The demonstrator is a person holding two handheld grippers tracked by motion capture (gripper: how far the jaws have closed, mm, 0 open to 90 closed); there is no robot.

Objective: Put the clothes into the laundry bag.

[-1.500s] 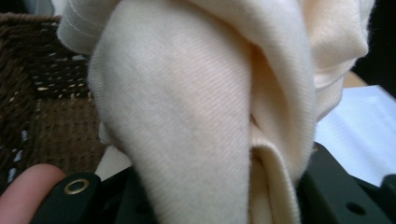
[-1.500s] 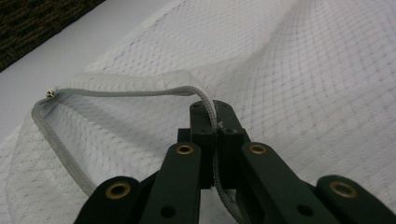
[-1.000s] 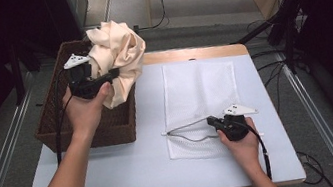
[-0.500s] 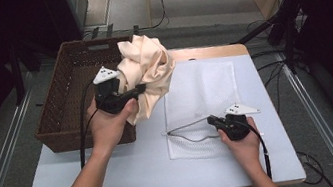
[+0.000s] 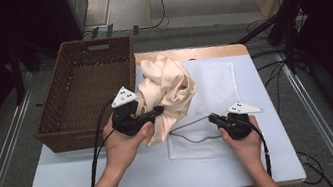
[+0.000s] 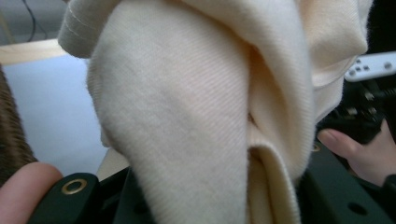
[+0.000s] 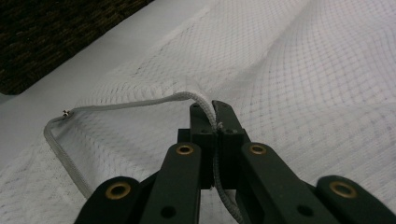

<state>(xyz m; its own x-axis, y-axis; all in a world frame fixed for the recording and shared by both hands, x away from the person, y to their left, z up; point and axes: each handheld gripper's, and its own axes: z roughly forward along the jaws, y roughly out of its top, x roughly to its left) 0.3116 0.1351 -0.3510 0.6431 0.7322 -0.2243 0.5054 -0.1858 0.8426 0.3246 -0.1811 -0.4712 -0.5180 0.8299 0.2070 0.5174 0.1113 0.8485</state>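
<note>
Cream garment point(image 5: 166, 89): one item, soft knit, bunched; held above the table's point(image 5: 67, 182) middle, hanging partly over the left edge of the mesh bag, just right of the basket.

Left gripper point(image 5: 154, 111): jaws pressed together on a fold of the cream garment; in the left gripper view the cloth point(image 6: 196, 121) drapes between and over the jaws.

Mesh laundry bag point(image 5: 214, 86): white, flat on the table, right of centre, mouth toward the near edge.

Drawstring cord point(image 7: 140, 103): grey, runs along the bag's near opening; lifted into a loop.

Right gripper point(image 5: 213, 118): jaws closed, pinching the drawstring cord at the bag's mouth; seen close in the right gripper view point(image 7: 211, 114).

Wicker basket point(image 5: 86, 93): brown, far left of the table, overhanging its left edge; interior looks bare.

Step in hand (judged): transfer of the garment from basket to bag; carry phase, with the bag's mouth being held up.

Next move (judged): mouth must be raised wider by the cord; the garment lowered to the near opening and fed in low, as the bulk looks wider than the gap.

Change from earlier frames: garment has travelled right and nearer, from above the basket to over the bag's edge; right gripper has kept its place on the cord.
</note>
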